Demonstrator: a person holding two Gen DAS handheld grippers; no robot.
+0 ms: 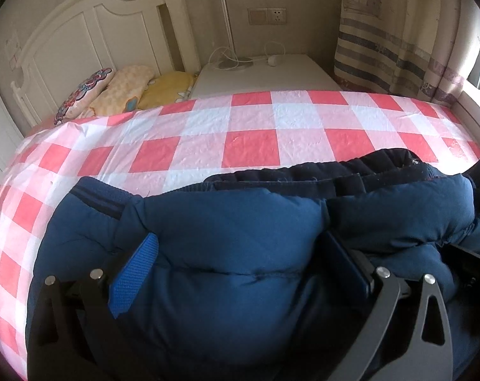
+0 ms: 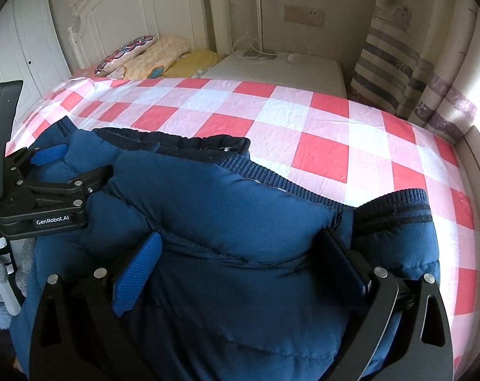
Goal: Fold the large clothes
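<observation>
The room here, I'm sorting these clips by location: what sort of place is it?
Most likely a bedroom. A white headboard stands behind pillows, a checked bedspread covers the bed where the blue padded jacket lies, and a nightstand sits beside it.

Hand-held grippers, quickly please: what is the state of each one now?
Left hand-held gripper: open, fingers spread wide around a bulge of the blue padded jacket.
Right hand-held gripper: open, likewise straddling the jacket.
</observation>
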